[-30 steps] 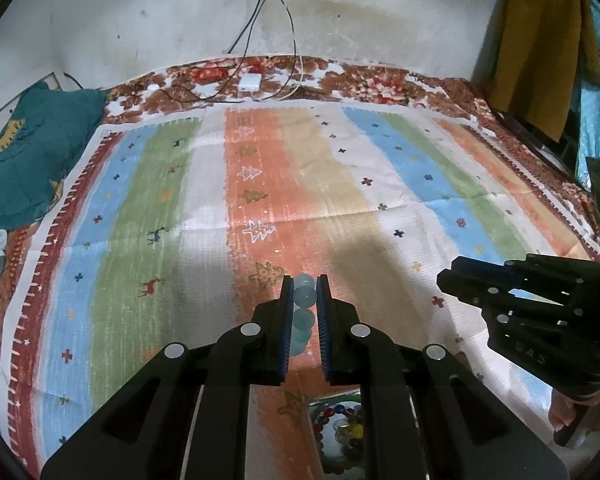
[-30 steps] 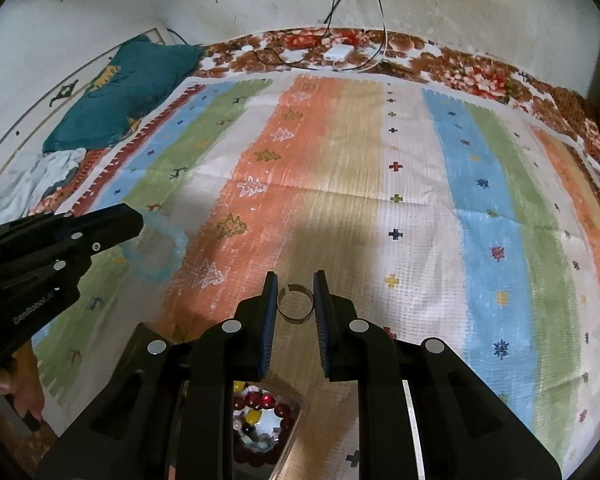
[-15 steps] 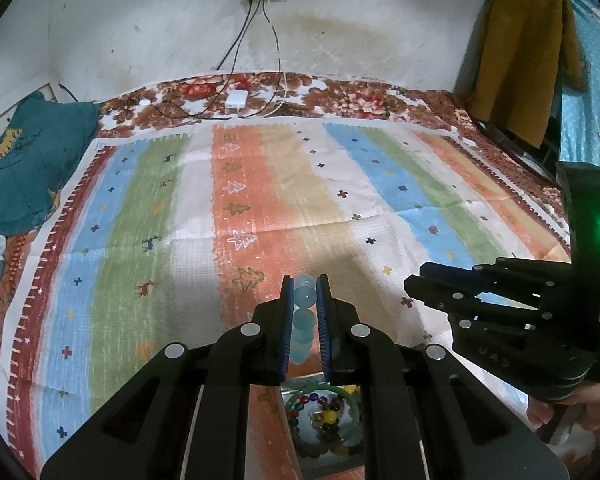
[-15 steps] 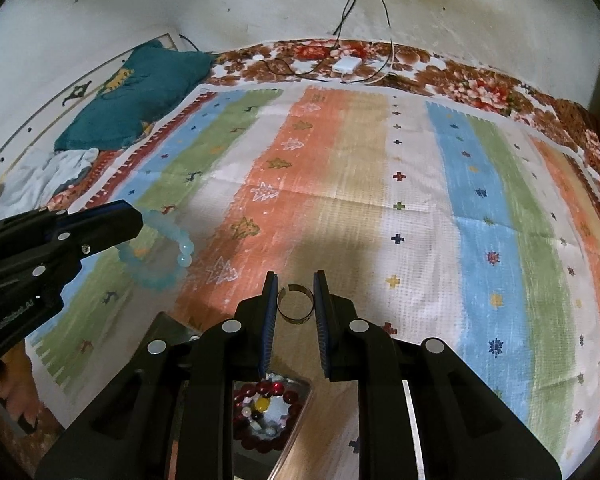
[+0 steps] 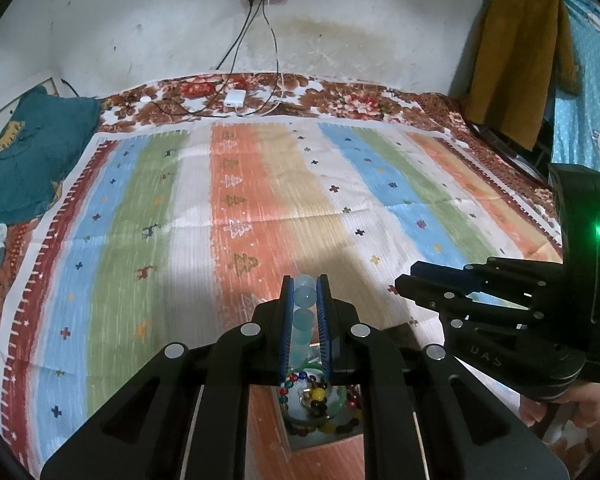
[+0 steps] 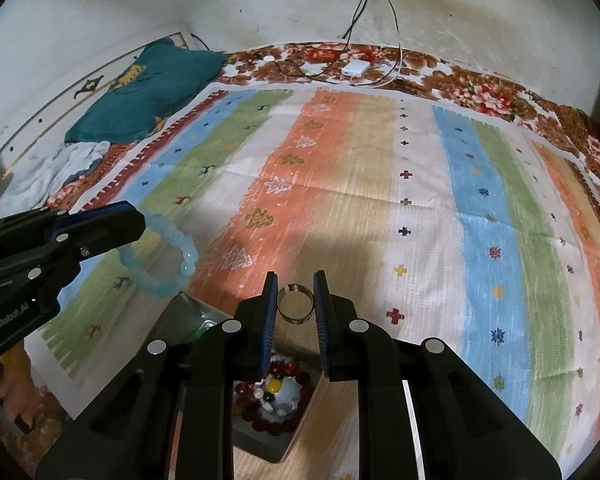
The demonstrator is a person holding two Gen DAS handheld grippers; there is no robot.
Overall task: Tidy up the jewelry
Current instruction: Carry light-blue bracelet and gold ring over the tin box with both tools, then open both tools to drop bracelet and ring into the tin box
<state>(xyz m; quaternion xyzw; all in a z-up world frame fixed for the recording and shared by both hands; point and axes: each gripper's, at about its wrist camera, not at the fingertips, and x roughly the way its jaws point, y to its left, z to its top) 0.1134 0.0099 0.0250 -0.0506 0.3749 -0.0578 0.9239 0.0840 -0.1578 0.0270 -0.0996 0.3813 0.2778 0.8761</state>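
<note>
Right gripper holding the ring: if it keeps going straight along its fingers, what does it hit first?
Probably the striped blanket. The right gripper, shut on the ring, points down at bare cloth, nothing else in line. The tray sits below the fingers, off that line. Depth unclear.

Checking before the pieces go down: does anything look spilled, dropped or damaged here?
Nothing stands out. The left gripper holds the pale blue bead bracelet, the right gripper holds the metal ring, and the other beads sit inside the box below.

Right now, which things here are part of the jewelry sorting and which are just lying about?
Job:
pale blue bead bracelet in left gripper
metal ring in right gripper
box of beads

Lying about:
teal pillow
white charger
mustard garment
</note>
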